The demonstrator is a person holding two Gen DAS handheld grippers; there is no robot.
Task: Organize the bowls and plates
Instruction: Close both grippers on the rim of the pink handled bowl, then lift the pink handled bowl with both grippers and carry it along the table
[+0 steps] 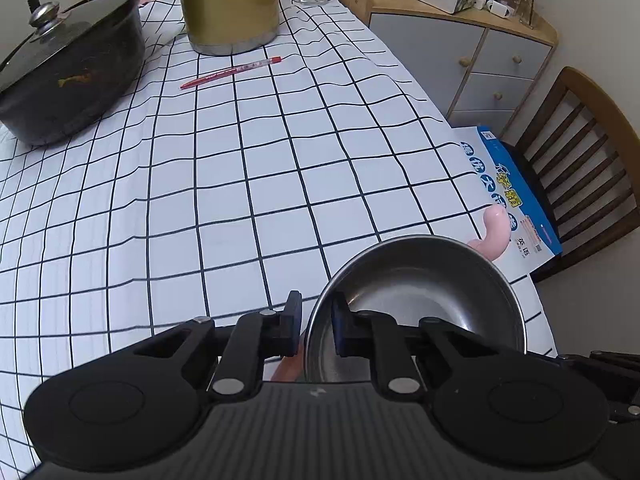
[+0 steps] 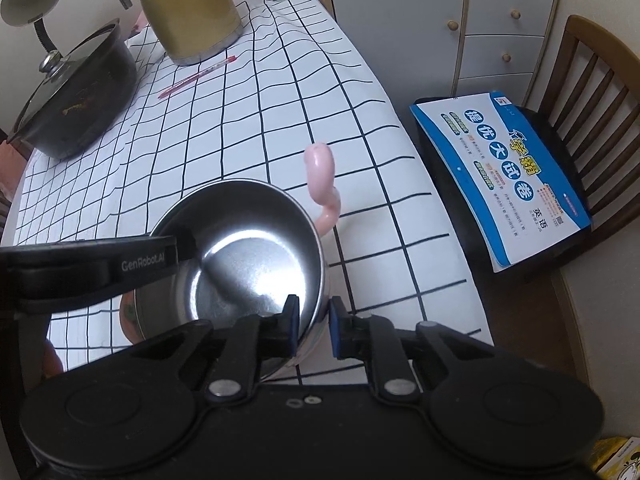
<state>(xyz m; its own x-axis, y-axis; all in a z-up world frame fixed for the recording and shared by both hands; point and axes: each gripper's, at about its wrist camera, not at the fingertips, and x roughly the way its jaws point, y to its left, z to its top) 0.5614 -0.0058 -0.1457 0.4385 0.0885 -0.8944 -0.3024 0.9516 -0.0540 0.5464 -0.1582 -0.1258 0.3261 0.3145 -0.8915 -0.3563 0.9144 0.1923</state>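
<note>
Both claws pinch the steel bowl (image 2: 256, 252) by opposite rim walls: left claw (image 1: 316, 324), right claw (image 2: 314, 326), each closed narrow on it, at the worktop's (image 1: 240, 184) near edge. Best lift level, together. Pink hook (image 2: 322, 176) sits just behind; pot (image 1: 68, 68), pen (image 1: 230, 72) well clear.

Pen (image 1: 231, 72) between pot (image 1: 68, 68) and kettle (image 1: 229, 4), on table (image 1: 240, 200).

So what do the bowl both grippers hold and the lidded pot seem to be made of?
Bowl: looks like stainless steel, polished, with a bright mirror-like glare inside. Pot: dark, probably coated metal, glossy black sides; its lid looks like glass, with a shiny metal knob.
</note>
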